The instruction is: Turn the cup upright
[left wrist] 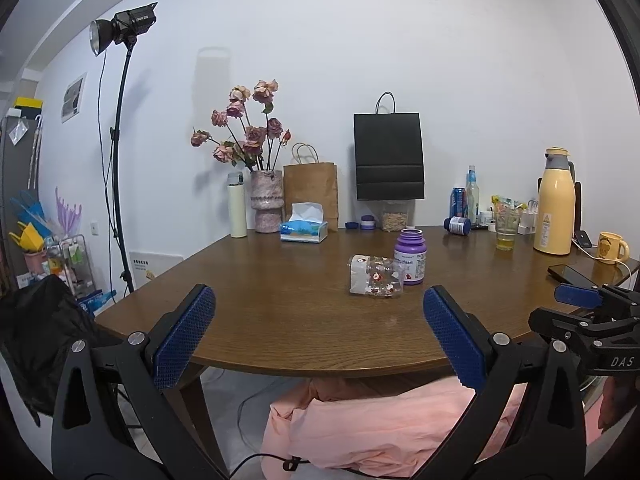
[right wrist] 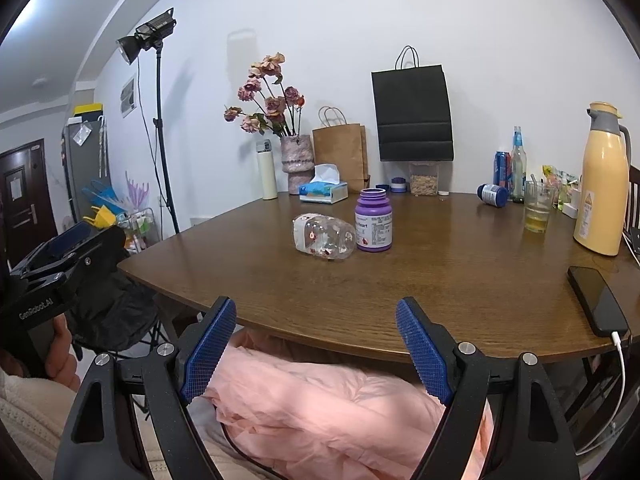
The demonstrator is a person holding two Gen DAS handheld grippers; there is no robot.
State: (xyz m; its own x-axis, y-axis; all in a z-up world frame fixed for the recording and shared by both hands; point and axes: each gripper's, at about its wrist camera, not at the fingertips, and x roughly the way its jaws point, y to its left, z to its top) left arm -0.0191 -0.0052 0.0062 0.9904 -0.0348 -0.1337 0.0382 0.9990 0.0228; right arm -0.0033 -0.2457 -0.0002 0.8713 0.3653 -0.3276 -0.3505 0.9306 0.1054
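Both my grippers — left (left wrist: 318,334) and right (right wrist: 316,346) — hang spread and empty at the tabletop (right wrist: 440,280) edge; cup (right wrist: 324,237) lies sideways against the purple bottle (right wrist: 373,220) — well ahead.

The purple bottle (left wrist: 410,260) is partly hidden behind the lying cup (left wrist: 374,276); its label text is too small to read; the surface (right wrist: 400,288) is cut off at right.

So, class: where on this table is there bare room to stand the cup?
Free: the table's near half, between the cup and the front edge. Crowded: the back row, from vase to thermos jug.
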